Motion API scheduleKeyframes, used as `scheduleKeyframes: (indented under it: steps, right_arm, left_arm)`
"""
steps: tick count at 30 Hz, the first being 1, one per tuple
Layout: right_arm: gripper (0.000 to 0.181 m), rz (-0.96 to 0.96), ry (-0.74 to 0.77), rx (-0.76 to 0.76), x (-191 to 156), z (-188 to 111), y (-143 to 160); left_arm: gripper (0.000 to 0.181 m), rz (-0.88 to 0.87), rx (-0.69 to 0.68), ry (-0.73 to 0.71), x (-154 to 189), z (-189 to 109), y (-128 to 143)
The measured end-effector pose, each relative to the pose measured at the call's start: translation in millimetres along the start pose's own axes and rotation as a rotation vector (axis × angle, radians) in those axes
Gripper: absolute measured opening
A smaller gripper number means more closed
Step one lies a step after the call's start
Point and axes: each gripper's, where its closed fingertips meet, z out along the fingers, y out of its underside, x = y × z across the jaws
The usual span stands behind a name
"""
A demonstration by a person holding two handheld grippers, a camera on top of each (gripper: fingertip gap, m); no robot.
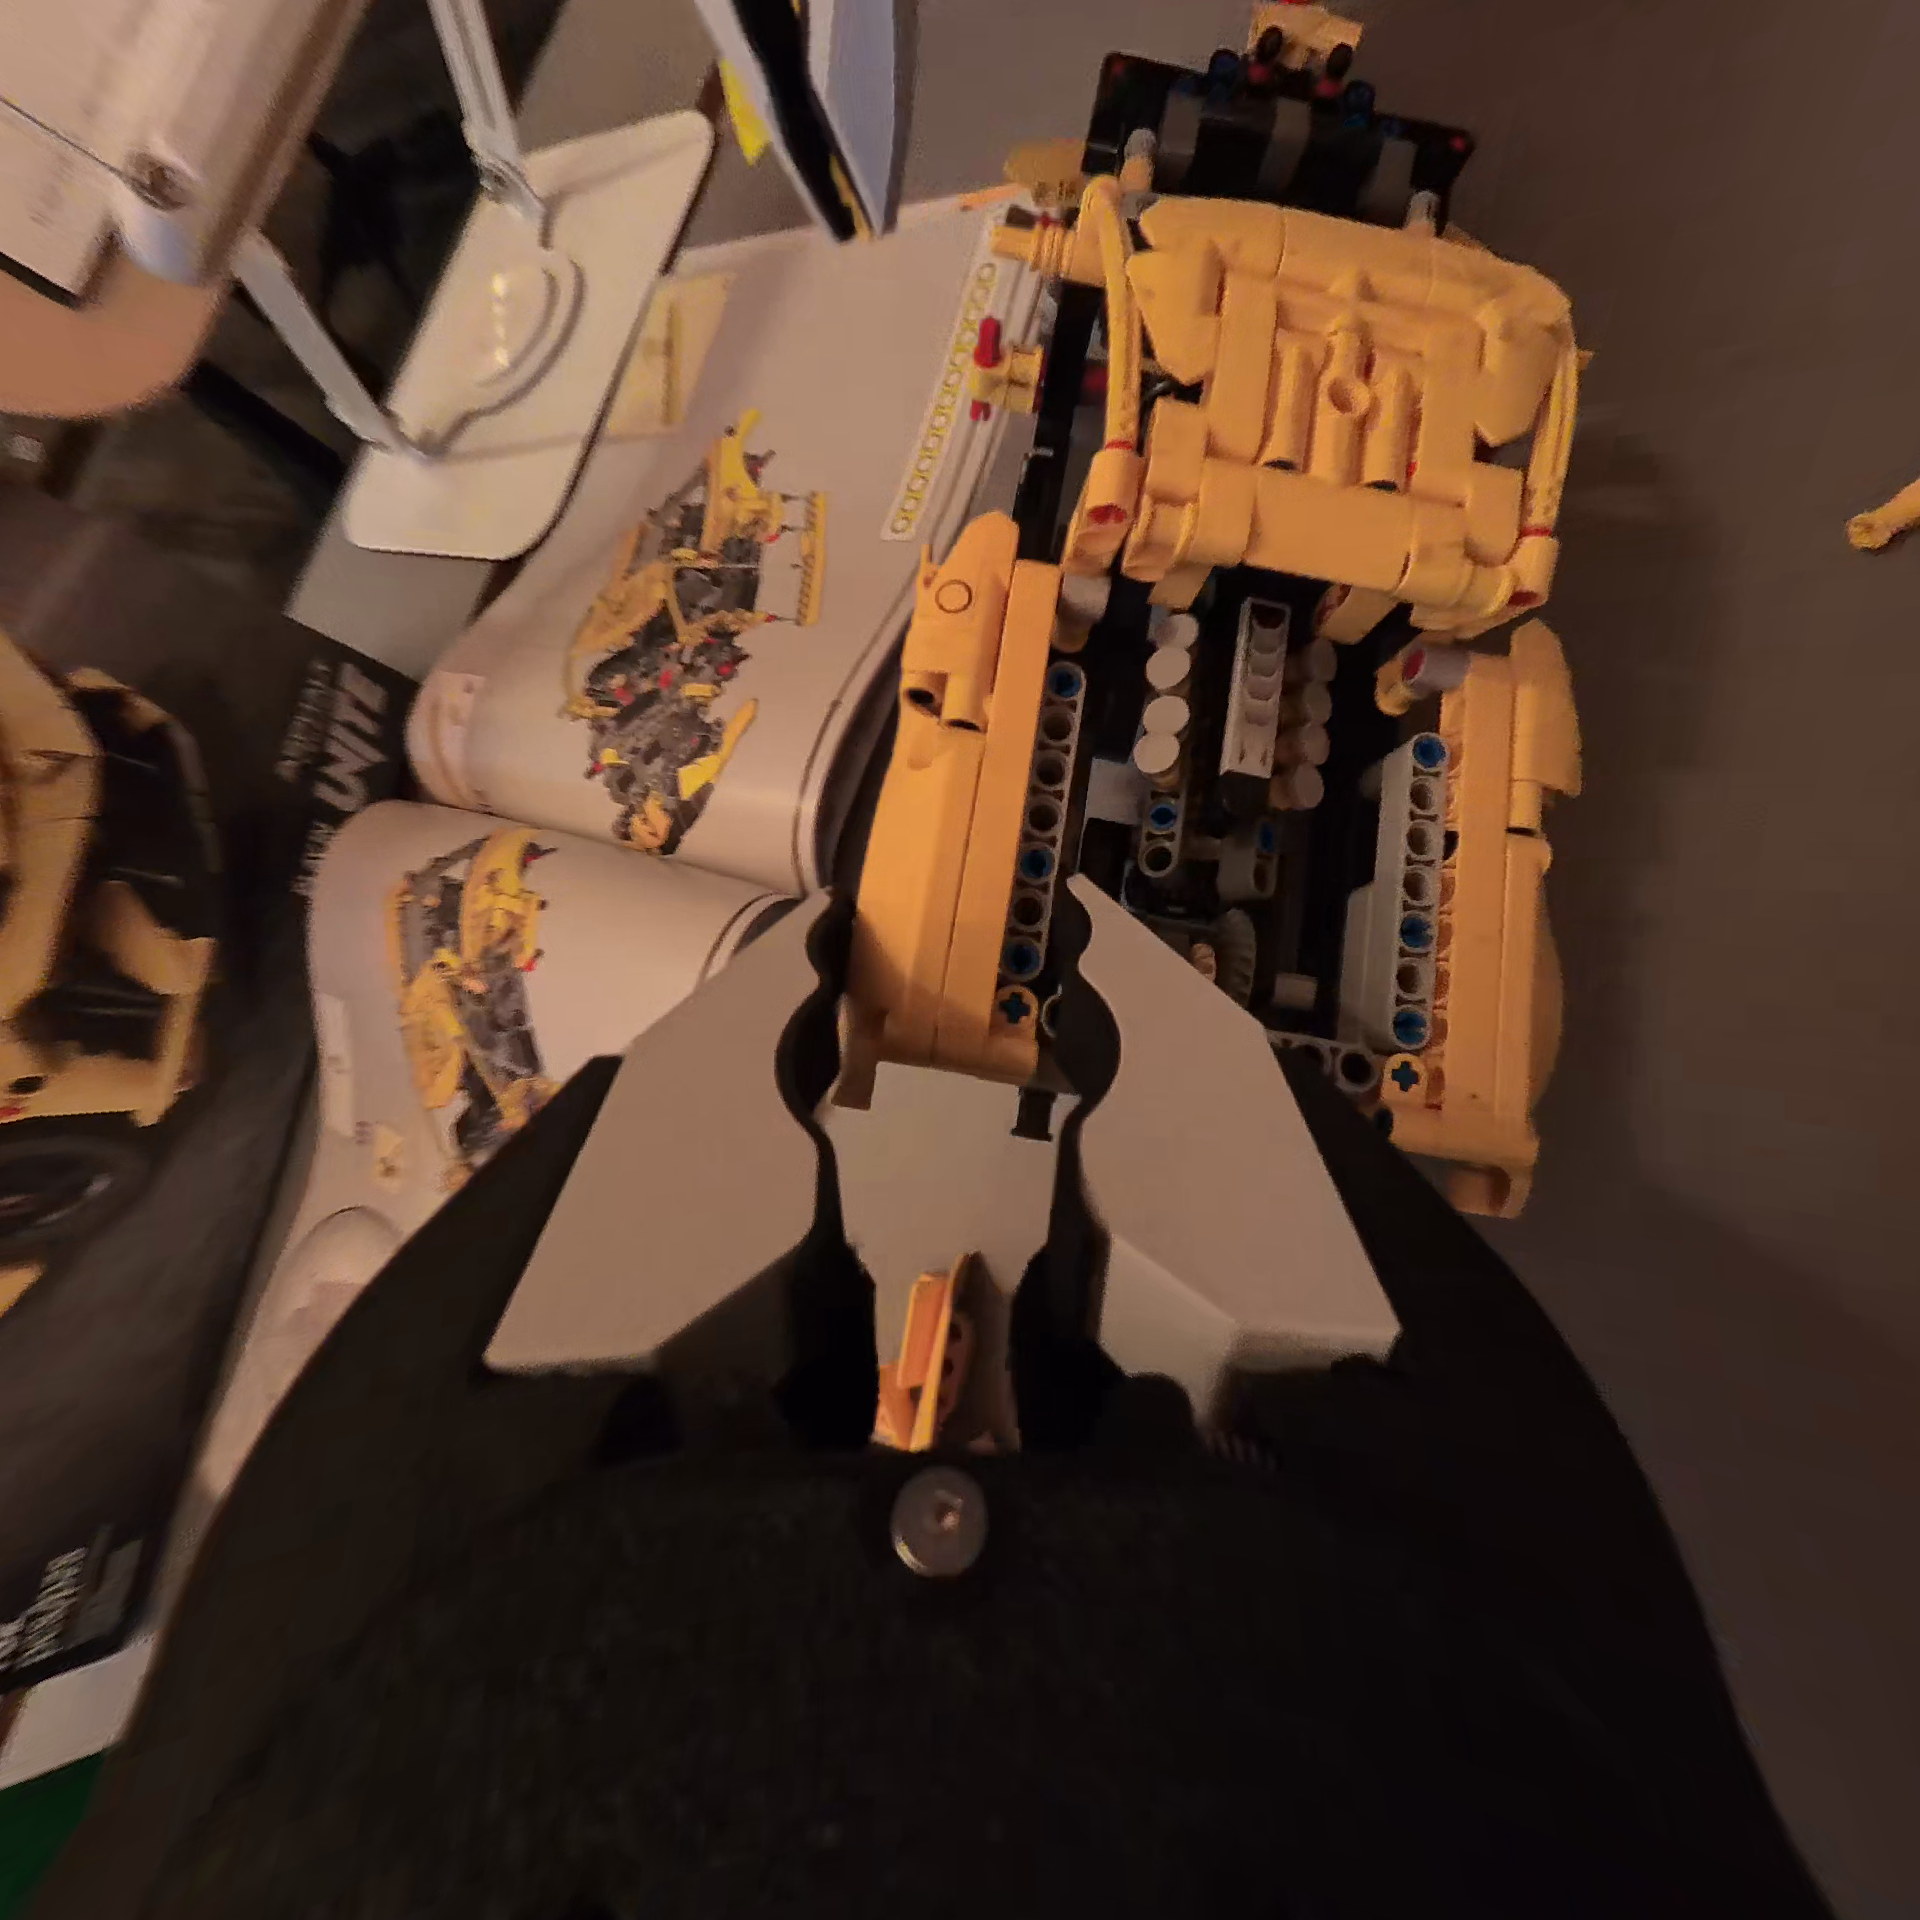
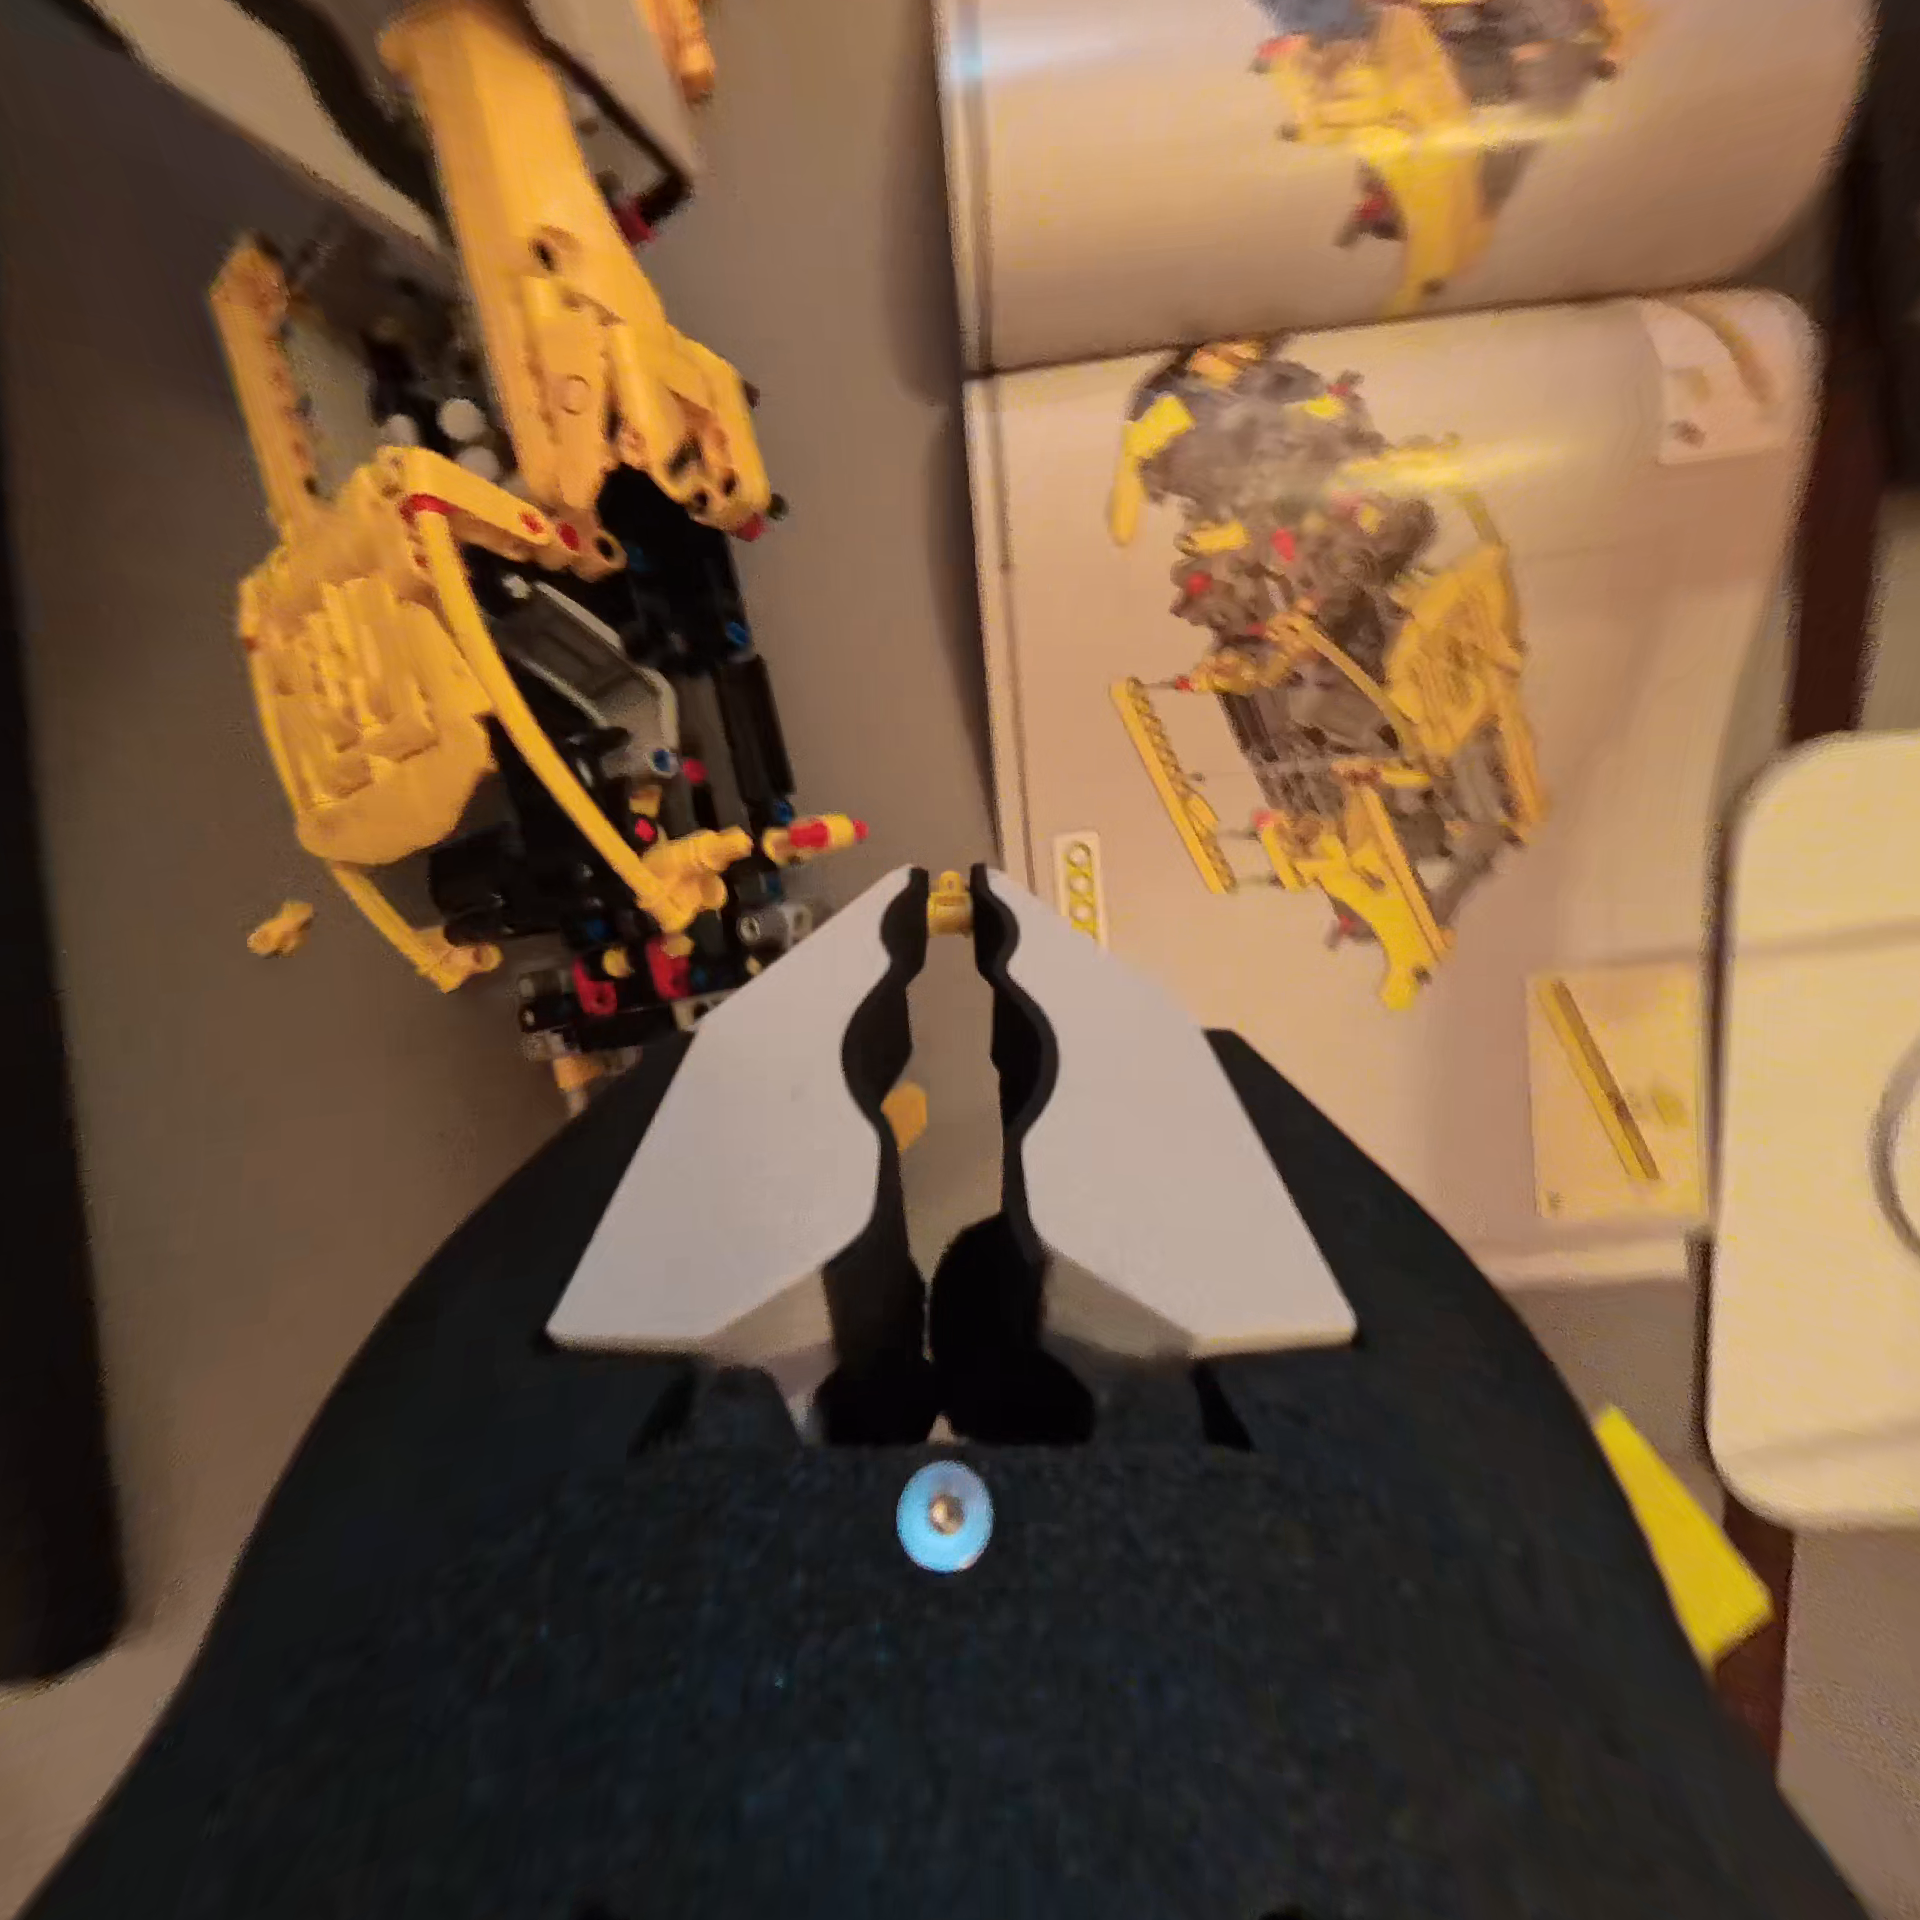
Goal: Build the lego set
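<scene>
My left gripper [image 1: 951, 997] clamps the half-built yellow-and-black plastic lego vehicle [image 1: 1247, 675] by its side panel, steadying it on the grey table [image 1: 1745, 312]. My right gripper [image 2: 948, 899] pinches a tiny yellow plastic connector [image 2: 948, 902] at its tips, ready for fitting, beside the open paper instruction booklet [image 2: 1351, 623].

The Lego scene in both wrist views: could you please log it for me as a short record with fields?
model: yellow and black Lego vehicle, partly built, on a grey table
left gripper: closed on the model's yellow side panel
right gripper: pinching a small yellow piece at its tips, apart from the model
manual: open beside the model
loose piece: yellow, on the table next to the model
</scene>
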Motion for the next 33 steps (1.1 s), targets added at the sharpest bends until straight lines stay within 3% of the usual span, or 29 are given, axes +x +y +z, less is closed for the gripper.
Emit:
scheduleKeyframes:
  steps: [3, 6, 9, 11, 14, 19, 28, 33]
  right_arm:
    - [0.006, 0.110, 0.206, 0.037, 6, -30, 19]
    - [0.006, 0.283, 0.185, 0.189, -35, -50, 24]
    - [0.006, 0.371, 0.089, 0.145, -98, -27, 57]
    - [0.007, 0.417, 0.005, -0.011, -144, 1, 91]
    - [0.007, 0.387, 0.041, -0.166, -177, 20, 115]
    - [0.007, 0.363, 0.067, -0.332, -192, 30, 132]
    - [0.014, 0.322, 0.094, -0.358, -194, 31, 129]
    - [0.037, 0.329, 0.116, -0.310, -192, 16, 126]
  left_arm:
    - [0.037, 0.062, 0.000, -0.109, -4, -10, -4]
    - [0.037, 0.105, 0.000, -0.170, -2, -15, -8]
    - [0.037, 0.114, 0.002, -0.193, -1, -16, -10]
    - [0.037, 0.132, -0.002, -0.213, -2, -17, -13]
    - [0.038, 0.177, -0.008, -0.254, -2, -20, -19]
    - [0.038, 0.219, -0.009, -0.325, 6, -26, -26]
    - [0.038, 0.224, -0.004, -0.406, 19, -34, -26]
    - [0.038, 0.236, -0.002, -0.416, 20, -36, -28]
